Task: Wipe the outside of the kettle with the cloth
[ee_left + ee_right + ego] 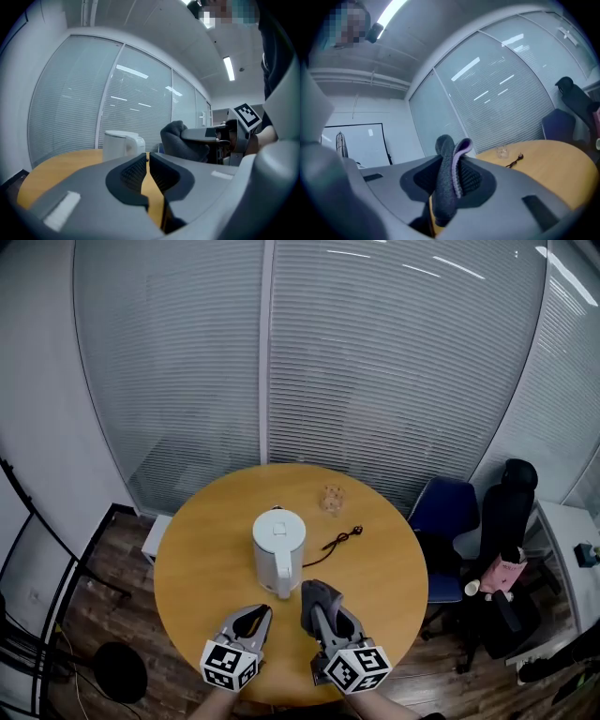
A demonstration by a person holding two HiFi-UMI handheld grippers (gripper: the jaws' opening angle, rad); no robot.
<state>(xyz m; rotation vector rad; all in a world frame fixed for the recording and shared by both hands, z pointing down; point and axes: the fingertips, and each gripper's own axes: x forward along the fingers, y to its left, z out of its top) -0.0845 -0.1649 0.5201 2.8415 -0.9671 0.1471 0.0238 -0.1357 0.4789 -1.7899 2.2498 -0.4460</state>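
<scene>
head view: the kettle (278, 549) is stood mid-table (192, 554), just ahead of the left gripper (263, 610) and right gripper (317, 591), so its side can be reached.

left gripper view: the left jaws are seen brought together on nothing (free, perhaps, to steady the kettle). the kettle's base is cut off by them.

right gripper view: the cloth (446, 187) is clamped, folded, between the right jaws, ready for wiping. the kettle is not shown here.

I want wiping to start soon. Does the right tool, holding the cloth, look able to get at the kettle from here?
Probably yes: the right tool grips the cloth close beside the kettle, and nothing stands between them.
</scene>
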